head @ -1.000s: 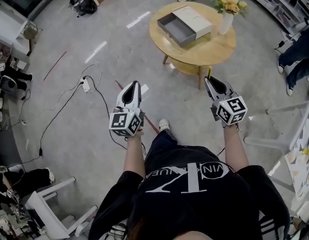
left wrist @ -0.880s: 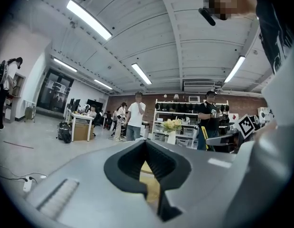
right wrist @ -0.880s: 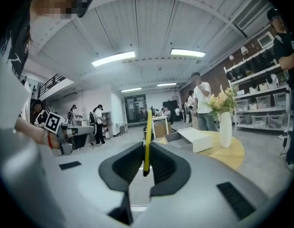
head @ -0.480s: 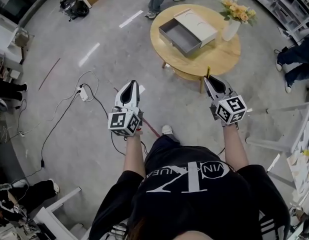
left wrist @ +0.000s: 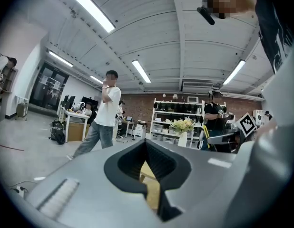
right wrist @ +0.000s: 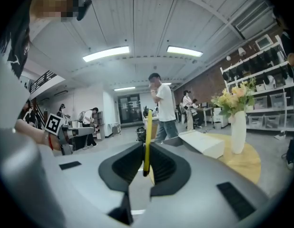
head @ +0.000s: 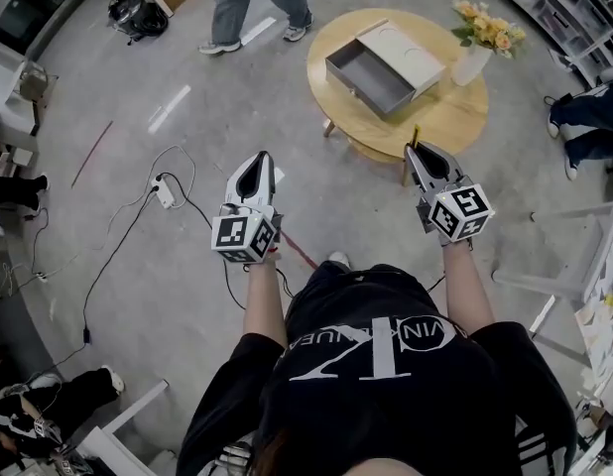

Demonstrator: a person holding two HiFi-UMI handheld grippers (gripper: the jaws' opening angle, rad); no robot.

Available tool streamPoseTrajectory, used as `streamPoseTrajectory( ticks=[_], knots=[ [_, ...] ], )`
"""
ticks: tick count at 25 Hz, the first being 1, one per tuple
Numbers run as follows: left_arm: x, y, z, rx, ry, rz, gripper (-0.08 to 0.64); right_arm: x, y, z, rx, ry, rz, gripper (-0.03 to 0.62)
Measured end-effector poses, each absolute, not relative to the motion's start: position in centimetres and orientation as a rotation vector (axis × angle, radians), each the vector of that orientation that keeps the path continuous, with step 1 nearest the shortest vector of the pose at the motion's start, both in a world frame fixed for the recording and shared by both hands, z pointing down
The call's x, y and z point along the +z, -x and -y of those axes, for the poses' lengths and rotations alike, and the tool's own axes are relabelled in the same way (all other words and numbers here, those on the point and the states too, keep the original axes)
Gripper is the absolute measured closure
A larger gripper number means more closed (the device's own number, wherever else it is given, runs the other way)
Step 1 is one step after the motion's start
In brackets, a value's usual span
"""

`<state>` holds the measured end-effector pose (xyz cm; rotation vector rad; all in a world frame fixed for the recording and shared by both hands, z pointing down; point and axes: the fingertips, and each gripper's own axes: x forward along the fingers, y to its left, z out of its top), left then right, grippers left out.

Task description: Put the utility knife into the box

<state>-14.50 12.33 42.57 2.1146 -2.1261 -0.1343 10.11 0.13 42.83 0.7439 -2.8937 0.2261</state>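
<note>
My right gripper (head: 418,155) has its fingers (right wrist: 167,167) pinched on the yellow utility knife (right wrist: 148,132), blade-end up by the worktop's (head: 447,119) near edge. Left gripper (head: 259,159) fingers pressed together, empty. Open box (head: 384,59) sits toward the worktop's far edge.

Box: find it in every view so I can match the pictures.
Head view: box near the top, right of centre, on the table.
Left gripper view: not visible.
Right gripper view: box right of centre, between the knife and the vase.
Shared landmark: the vase, seen in all three views.
</note>
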Motion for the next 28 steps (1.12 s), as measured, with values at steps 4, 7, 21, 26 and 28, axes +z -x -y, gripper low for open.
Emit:
streamPoseTrajectory(
  ticks=[4,7,21,26,28],
  knots=[
    [43.2,15.5,-12.2,-0.145,-2.099,2.123,0.549,43.0,-9.3,0.3,0.234,-0.742,2.886,0.541],
    [43.5,15.7,-11.9,-0.147,-2.101,2.116,0.549,43.0,-8.7,0.6,0.235,-0.733,2.885,0.541],
    [42.8,19.0,-6.1,-0.155,-2.118,2.119,0.549,42.7,-4.4,6.3,0.222,-0.699,2.908,0.541],
    [43.1,19.8,-2.3,-0.146,-2.138,2.089,0.549,43.5,-3.0,9.2,0.238,-0.697,2.896,0.541],
    [43.3,20.1,-0.8,-0.145,-2.14,2.078,0.549,43.8,-2.7,10.3,0.245,-0.699,2.887,0.541]
  ],
)
